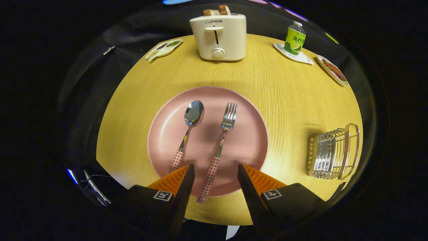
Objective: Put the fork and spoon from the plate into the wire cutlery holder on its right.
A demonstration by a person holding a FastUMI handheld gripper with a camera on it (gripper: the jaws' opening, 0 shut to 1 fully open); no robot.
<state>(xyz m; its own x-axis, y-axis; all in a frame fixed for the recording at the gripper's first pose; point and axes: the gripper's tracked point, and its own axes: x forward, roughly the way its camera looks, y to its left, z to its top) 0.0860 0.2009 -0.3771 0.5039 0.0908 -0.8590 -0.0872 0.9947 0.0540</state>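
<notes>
Fork (224, 140) and spoon (188, 132) lie side by side on your pink plate (247, 110), the fork's checked handle between your gripper's (215, 171) wide-open, empty fingers. Your wire cutlery holder (336, 152) stands right of the plate.

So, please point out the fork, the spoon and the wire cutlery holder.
fork (223, 140), gripper view, on its metal neck.
spoon (194, 113), gripper view, on its bowl.
wire cutlery holder (334, 151), gripper view, on its wire side.
</notes>
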